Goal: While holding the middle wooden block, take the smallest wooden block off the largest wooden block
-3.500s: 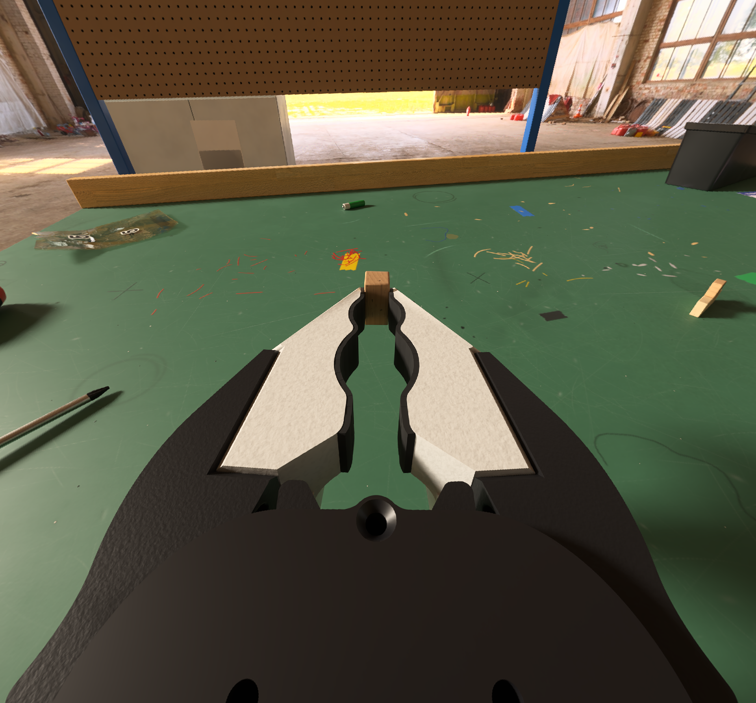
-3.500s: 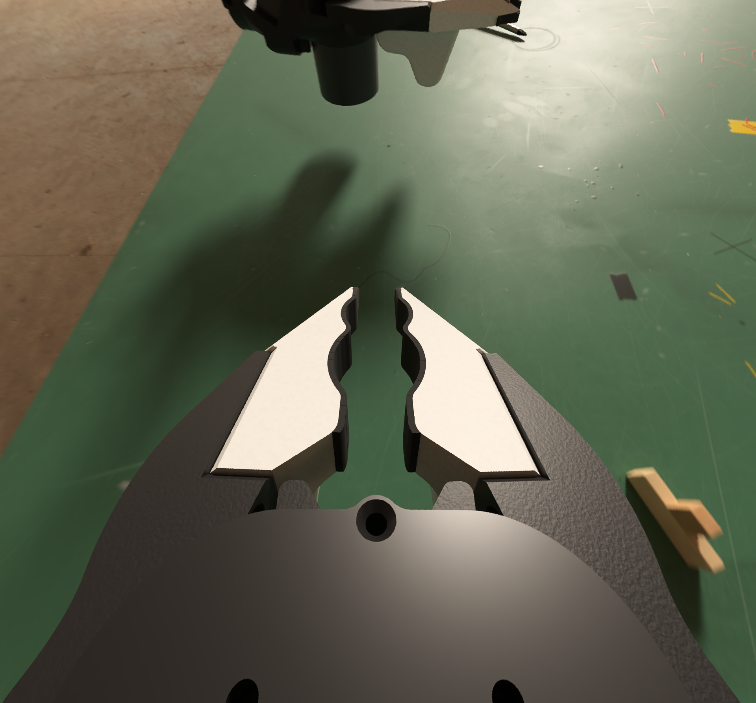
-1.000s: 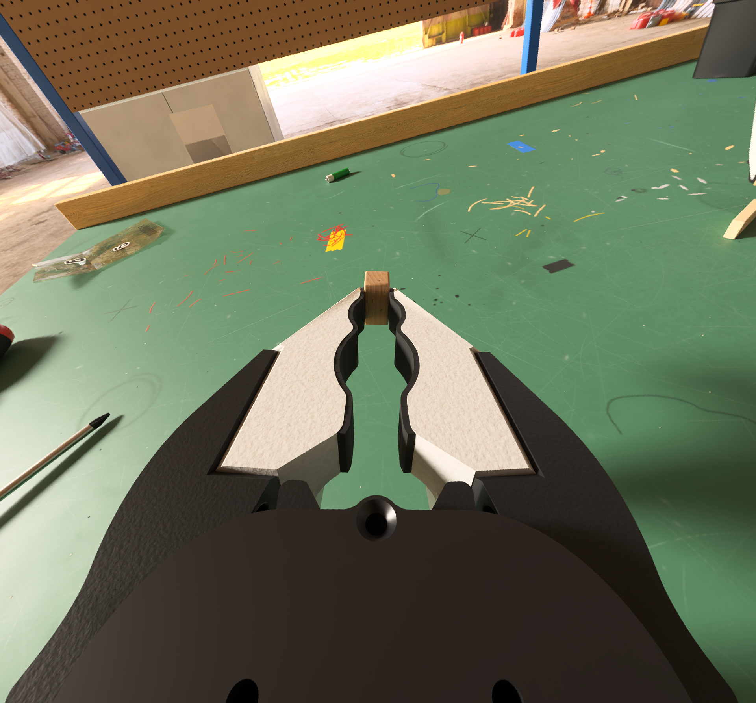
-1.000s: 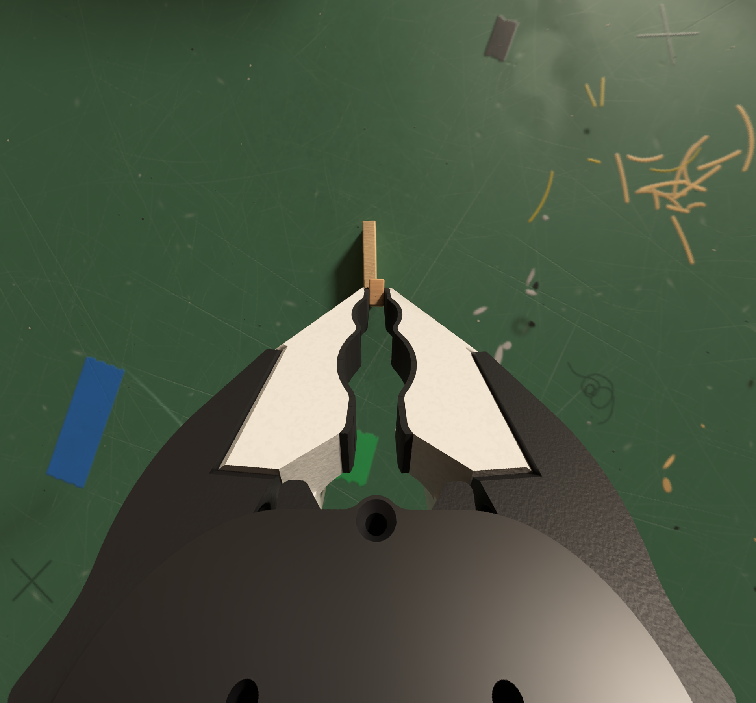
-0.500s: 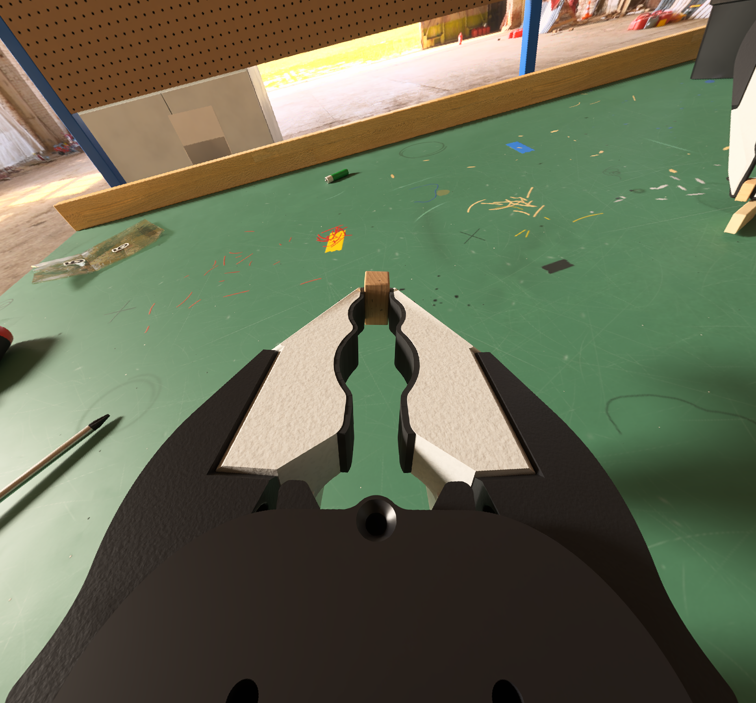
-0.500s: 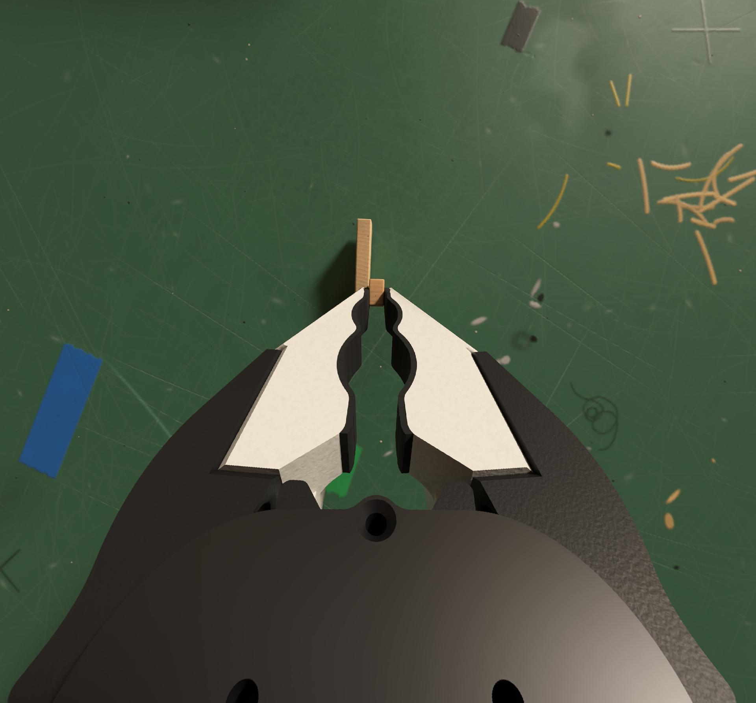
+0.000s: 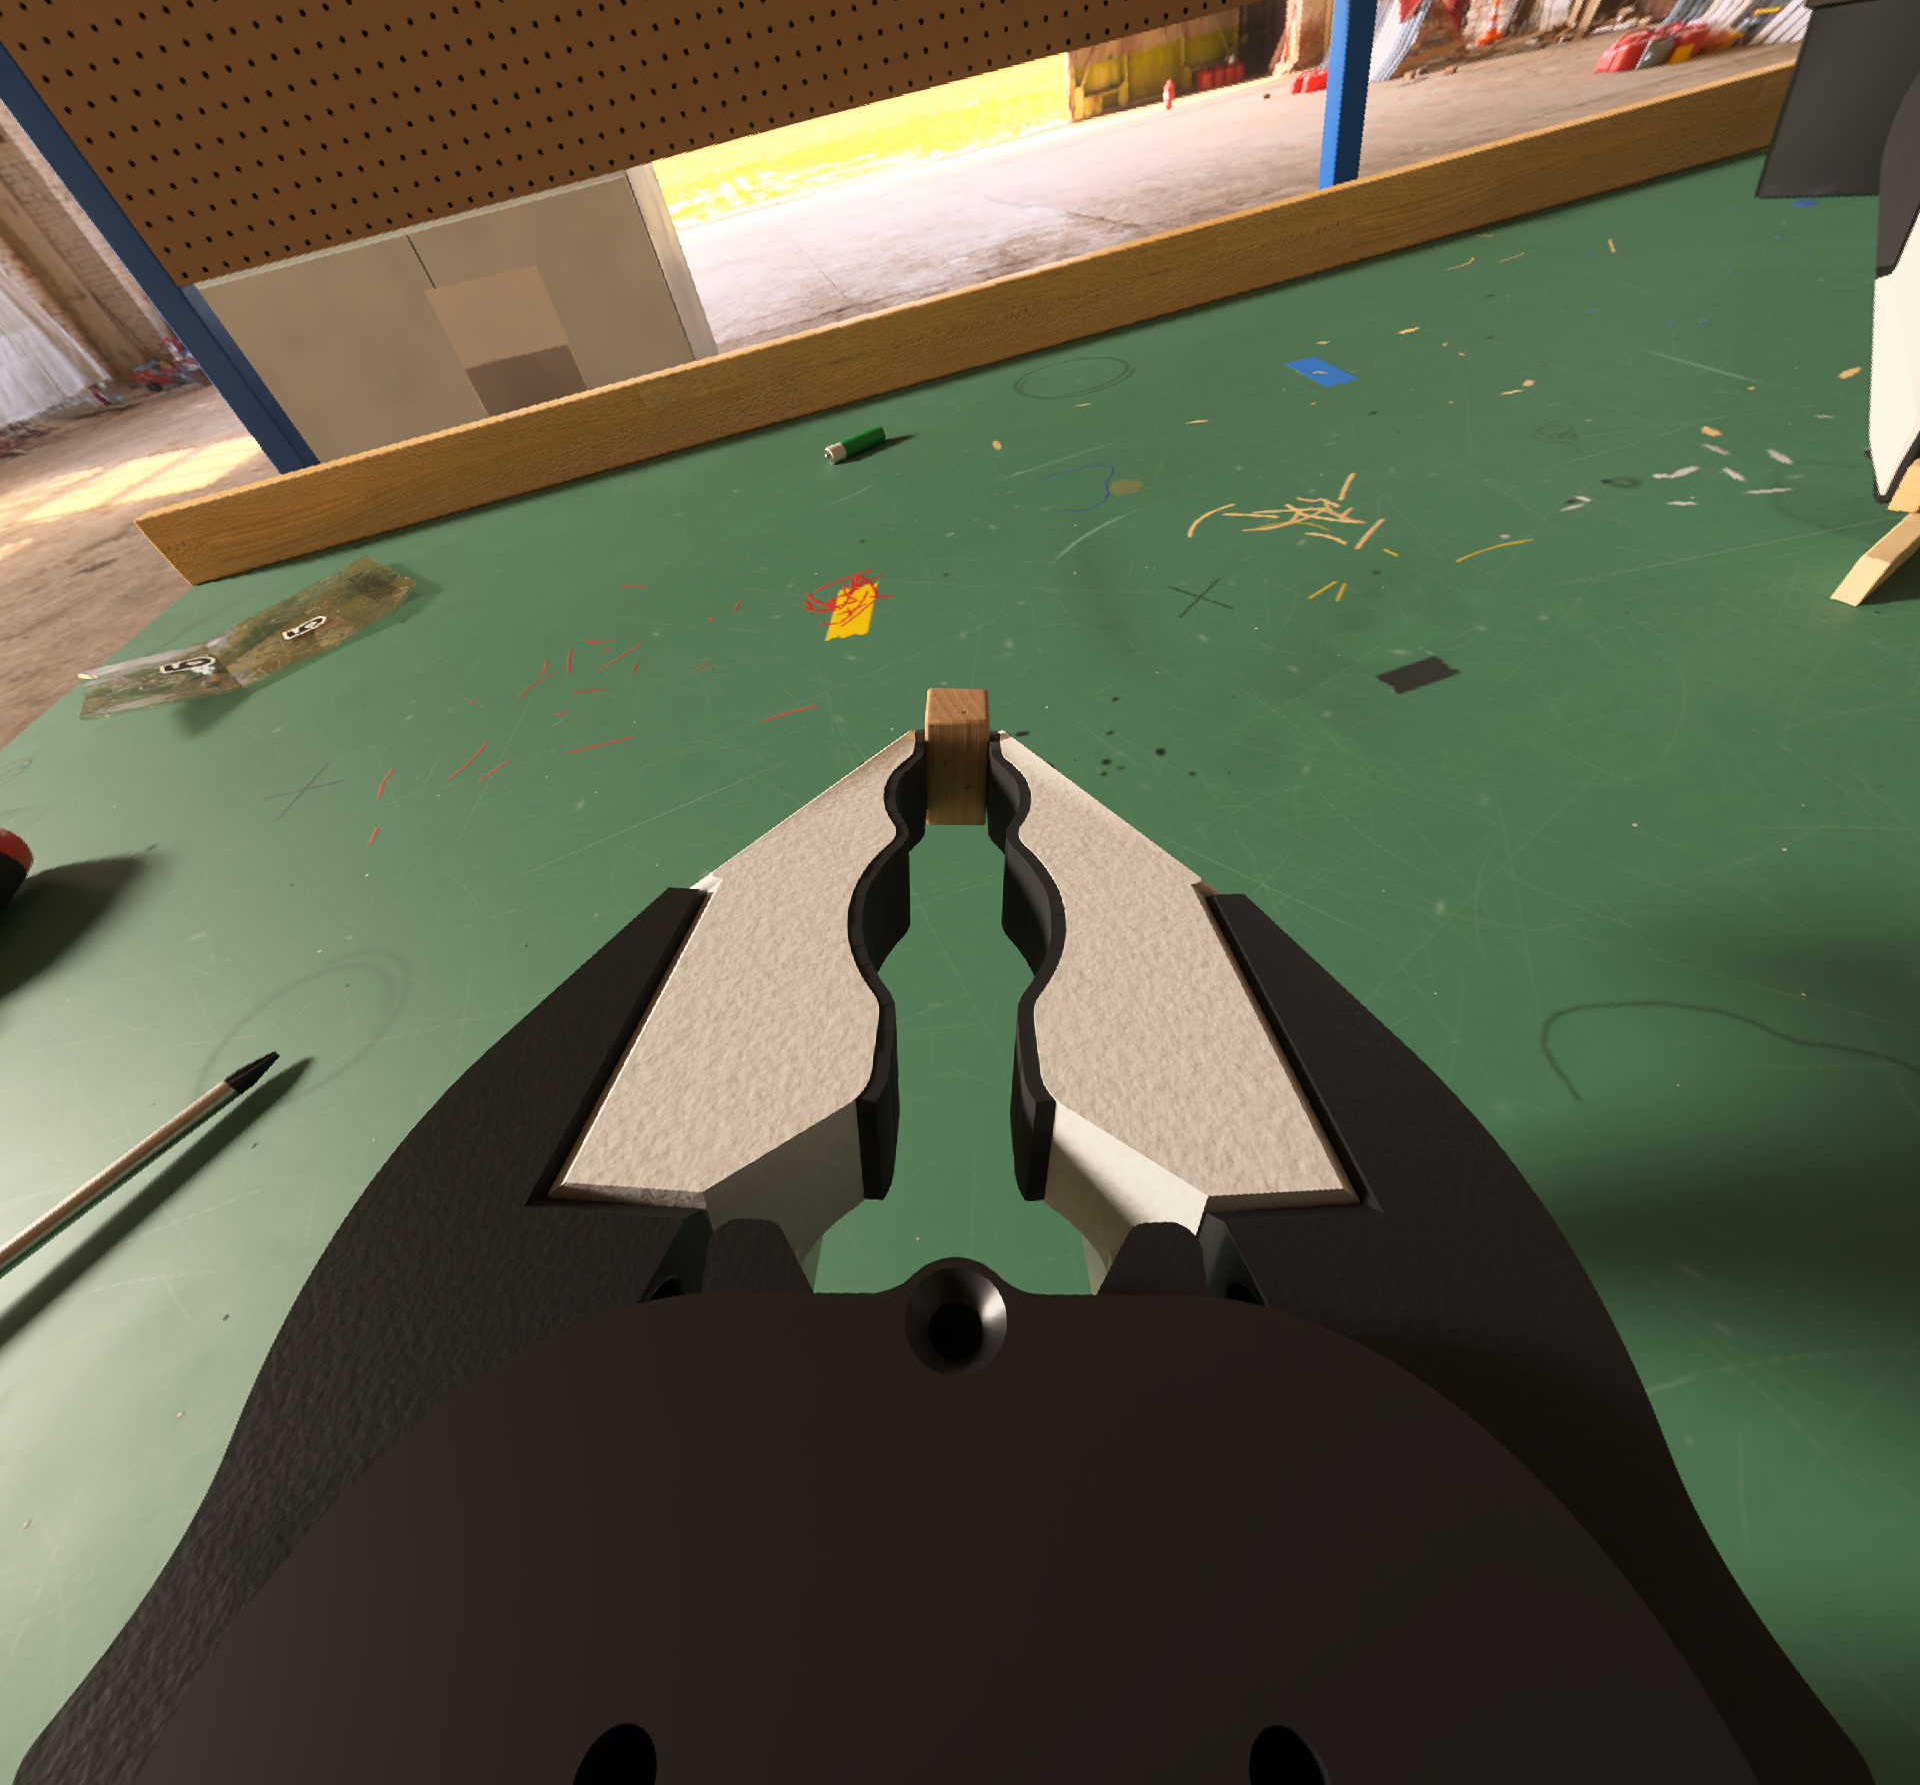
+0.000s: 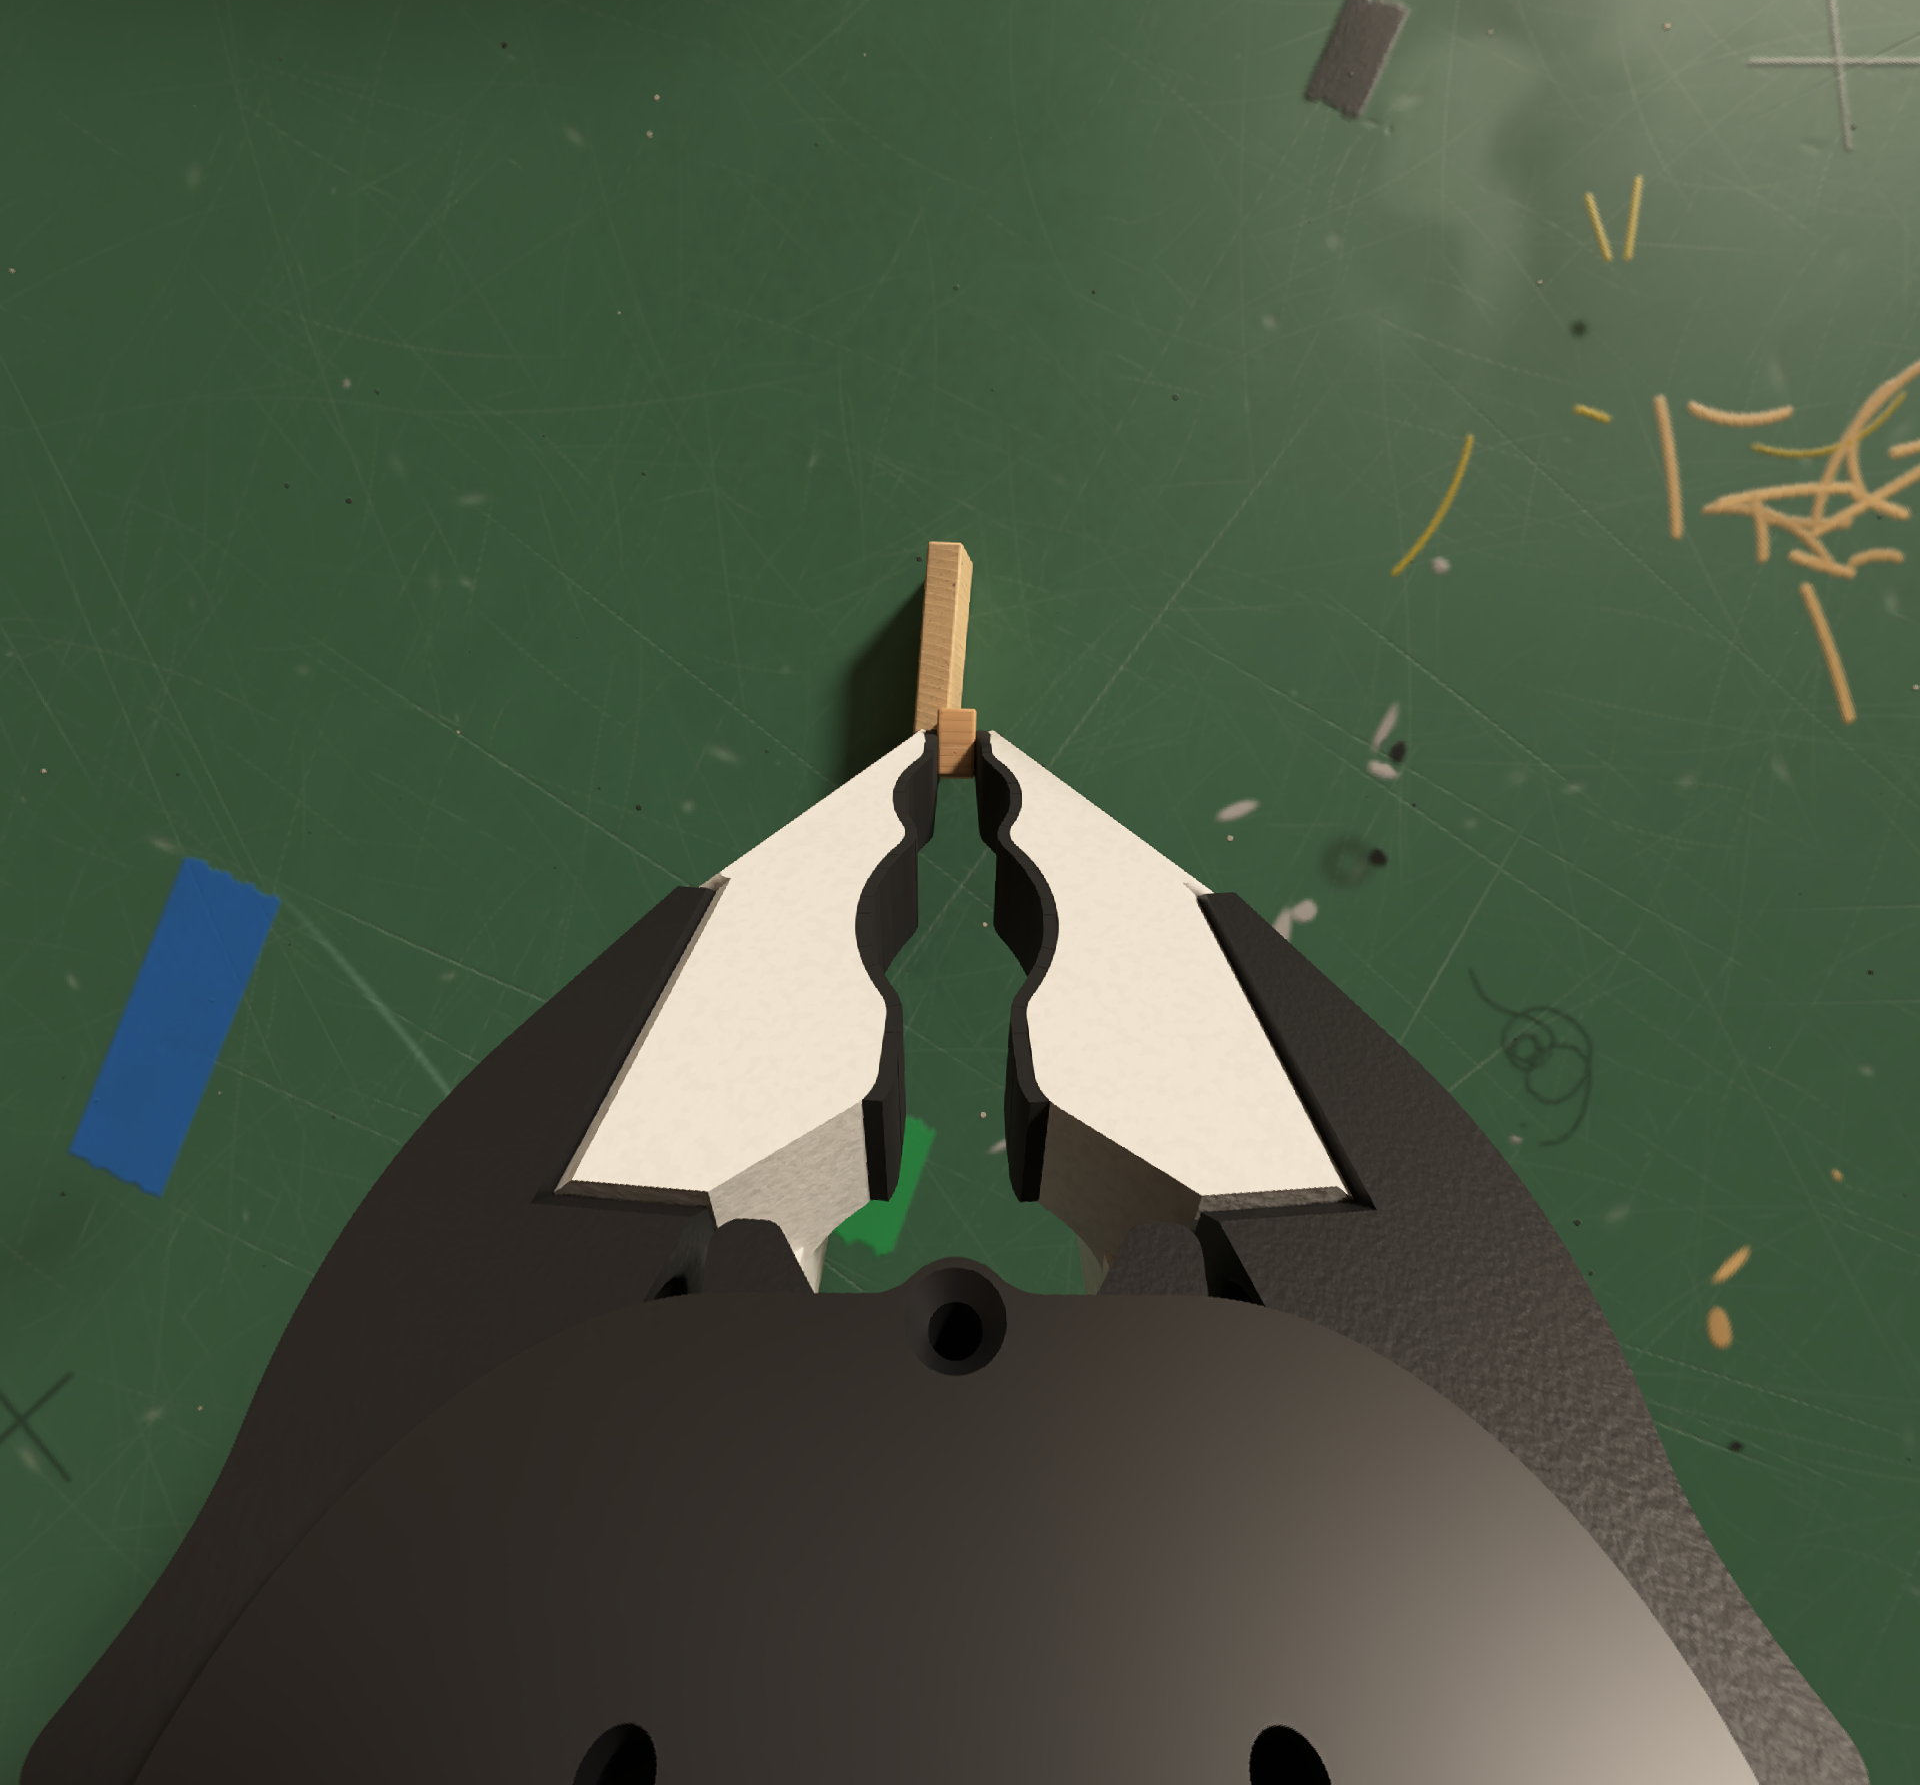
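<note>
Right gripper (image 8: 956,748) pinches the small block (image 8: 956,743) at its fingertips, directly over the long block (image 8: 945,634), which lies on the green table (image 8: 520,385). Whether the two blocks touch is hard to tell. If they do, a crooked lift could drag the long one along. Left gripper (image 7: 956,759) clamps the middle block (image 7: 956,753) above the table; any slackening would drop it.
</note>
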Controlling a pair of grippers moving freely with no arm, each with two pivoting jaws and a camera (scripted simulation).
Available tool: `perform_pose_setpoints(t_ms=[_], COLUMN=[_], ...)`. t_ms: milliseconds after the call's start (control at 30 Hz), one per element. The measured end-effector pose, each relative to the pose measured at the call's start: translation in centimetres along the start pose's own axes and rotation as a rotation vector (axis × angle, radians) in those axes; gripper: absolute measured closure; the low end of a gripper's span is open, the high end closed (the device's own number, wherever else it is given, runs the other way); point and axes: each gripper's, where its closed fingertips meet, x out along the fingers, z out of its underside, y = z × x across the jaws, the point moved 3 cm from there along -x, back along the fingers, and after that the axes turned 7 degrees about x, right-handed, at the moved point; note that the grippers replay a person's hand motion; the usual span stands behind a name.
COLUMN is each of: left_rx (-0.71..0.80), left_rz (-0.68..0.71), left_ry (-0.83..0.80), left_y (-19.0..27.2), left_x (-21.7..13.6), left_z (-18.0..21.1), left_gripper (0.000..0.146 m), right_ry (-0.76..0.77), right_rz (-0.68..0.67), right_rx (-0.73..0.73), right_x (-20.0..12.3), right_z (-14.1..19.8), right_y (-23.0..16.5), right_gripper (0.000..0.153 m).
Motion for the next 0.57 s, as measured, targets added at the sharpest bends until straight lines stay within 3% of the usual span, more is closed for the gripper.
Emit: perform_pose_setpoints(t_ms=[400,567], left_rx=[0.005,-0.018], left_rz=[-0.004,-0.004], left_ry=[0.016,0.058], left_y=[0.0,-0.2], left_x=[-0.2,-0.8], left_z=[-0.1,-0.6], left_gripper=[0.136,0.136], right_ry=[-0.043,0.028], right_rz=[0.059,0.112], right_rx=[0.001,0.035], right_x=[0.0,-2.3], right_z=[-0.1,-1.1], right_y=[-0.3,-0.9], right_gripper=[0.146,0.146])
